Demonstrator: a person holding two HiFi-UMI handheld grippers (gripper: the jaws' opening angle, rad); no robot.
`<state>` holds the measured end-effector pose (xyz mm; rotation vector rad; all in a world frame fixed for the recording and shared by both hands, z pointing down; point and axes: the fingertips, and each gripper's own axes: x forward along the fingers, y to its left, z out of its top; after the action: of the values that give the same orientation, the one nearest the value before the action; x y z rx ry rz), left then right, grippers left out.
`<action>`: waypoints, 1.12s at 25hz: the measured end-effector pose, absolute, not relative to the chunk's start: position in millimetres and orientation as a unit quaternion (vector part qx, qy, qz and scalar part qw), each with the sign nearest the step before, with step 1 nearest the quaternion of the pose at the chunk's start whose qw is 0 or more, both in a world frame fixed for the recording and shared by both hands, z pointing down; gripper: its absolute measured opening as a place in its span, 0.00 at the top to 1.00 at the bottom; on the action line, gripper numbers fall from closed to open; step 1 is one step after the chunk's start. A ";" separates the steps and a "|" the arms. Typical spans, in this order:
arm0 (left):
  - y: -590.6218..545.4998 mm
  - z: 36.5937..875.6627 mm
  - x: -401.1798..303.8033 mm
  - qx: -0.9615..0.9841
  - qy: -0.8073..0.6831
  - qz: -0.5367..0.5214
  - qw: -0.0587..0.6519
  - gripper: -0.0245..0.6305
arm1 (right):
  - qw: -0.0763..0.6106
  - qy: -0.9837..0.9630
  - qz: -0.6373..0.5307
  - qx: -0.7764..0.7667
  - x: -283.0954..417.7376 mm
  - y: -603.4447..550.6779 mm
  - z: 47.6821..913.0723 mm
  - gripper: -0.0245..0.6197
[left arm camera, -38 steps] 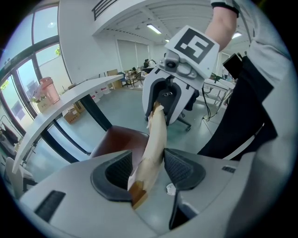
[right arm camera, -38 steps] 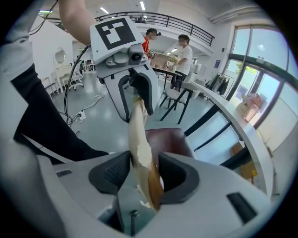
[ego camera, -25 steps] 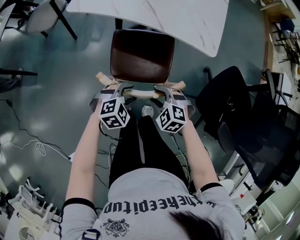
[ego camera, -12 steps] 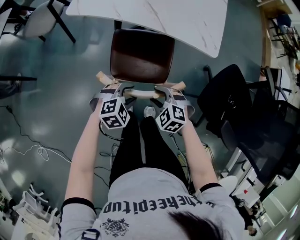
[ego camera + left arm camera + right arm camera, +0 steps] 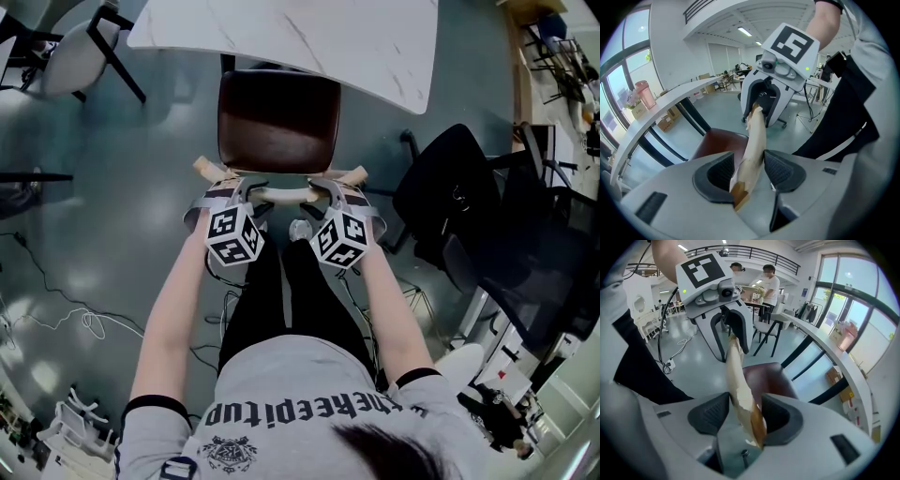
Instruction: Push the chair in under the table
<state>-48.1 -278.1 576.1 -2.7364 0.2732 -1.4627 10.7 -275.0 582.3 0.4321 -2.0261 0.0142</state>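
A chair with a dark brown seat (image 5: 279, 120) stands with its front tucked under the white marble table (image 5: 309, 37). Its pale wooden backrest rail (image 5: 281, 192) faces me. My left gripper (image 5: 246, 192) sits over the rail's left end, my right gripper (image 5: 323, 190) over its right end. In the left gripper view the rail (image 5: 754, 140) fills the gap between the pads, so the left gripper (image 5: 749, 171) is shut on it. In the right gripper view the rail (image 5: 738, 380) leans on one pad with a gap at the other. The right gripper (image 5: 745, 416) has just been opening.
A black office chair (image 5: 450, 197) stands close on the right. Another chair (image 5: 75, 33) is at the far left by the table. Cables (image 5: 84, 323) lie on the grey floor at the left. People (image 5: 766, 284) stand at a far table.
The head view has shifted slightly. Both grippers stay at the backrest rail, and the chair sits about where it was against the table.
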 end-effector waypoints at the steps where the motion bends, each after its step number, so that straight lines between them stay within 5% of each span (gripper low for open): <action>1: -277.3 576.6 -48.7 -0.878 0.086 -0.470 0.012 0.64 | 0.513 -0.839 0.005 0.181 10.6 -274.3 582.6 0.62; 8: -271.8 566.3 -48.3 -0.881 0.091 -0.463 0.025 0.74 | 0.503 -0.838 0.010 0.210 9.4 -271.3 569.4 0.67; 15: -281.8 534.9 -45.5 -0.899 0.154 -0.411 -0.003 0.90 | 0.474 -0.842 0.036 0.256 4.9 -277.7 541.3 0.94; 28: -304.5 452.3 -39.5 -0.922 0.244 -0.297 -0.054 0.94 | 0.291 -0.884 0.129 0.341 -11.3 -317.0 435.6 0.95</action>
<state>-39.5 -304.5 452.3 -2.9997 0.7947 -0.9656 -11.3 -317.0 435.6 0.9100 -2.3582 0.3428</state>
